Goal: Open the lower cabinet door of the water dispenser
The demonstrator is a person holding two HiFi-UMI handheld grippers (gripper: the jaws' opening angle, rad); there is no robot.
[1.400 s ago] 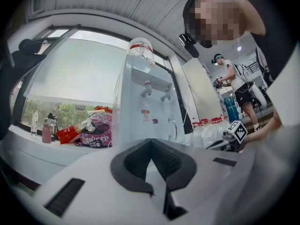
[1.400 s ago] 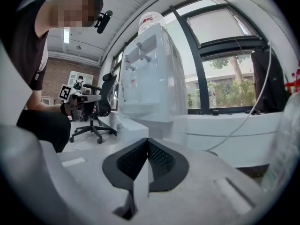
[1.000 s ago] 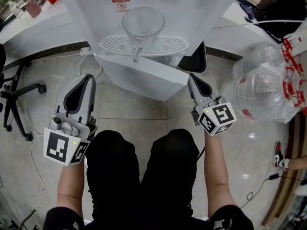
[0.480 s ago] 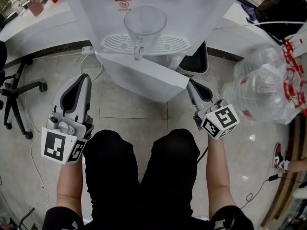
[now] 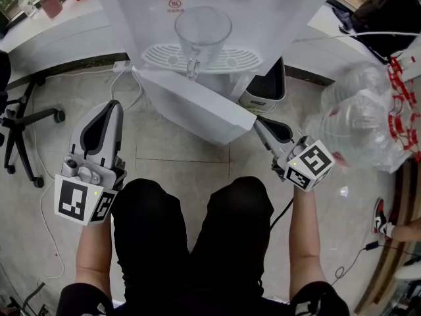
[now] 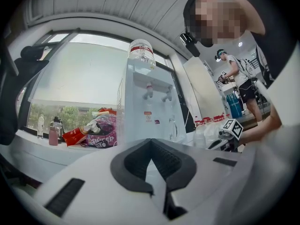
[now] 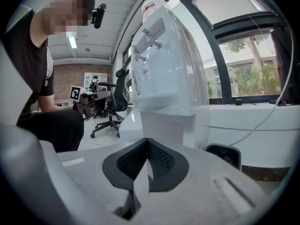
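Note:
The white water dispenser (image 5: 217,5) stands at the top of the head view, with a glass cup (image 5: 202,28) on its drip tray. Its lower cabinet door (image 5: 197,104) hangs swung out toward me, hinged on the left. My right gripper (image 5: 258,122) is shut on the door's free right edge. In the right gripper view, a thin white edge of the door (image 7: 140,179) shows between the closed jaws of the right gripper (image 7: 148,141). My left gripper (image 5: 113,105) is shut and empty, well left of the door. The left gripper view shows the dispenser (image 6: 150,107) beyond the left gripper (image 6: 151,142).
A black office chair (image 5: 20,124) stands at the left. A dark bin (image 5: 266,84) sits right of the dispenser, and bagged empty water bottles (image 5: 362,124) lie further right. A white cable (image 5: 125,84) runs along the tiled floor. My knees (image 5: 191,229) are just below the door.
The door has swung further out from the cabinet. My right gripper has moved right and toward me with the door's edge. The left gripper has hardly moved.

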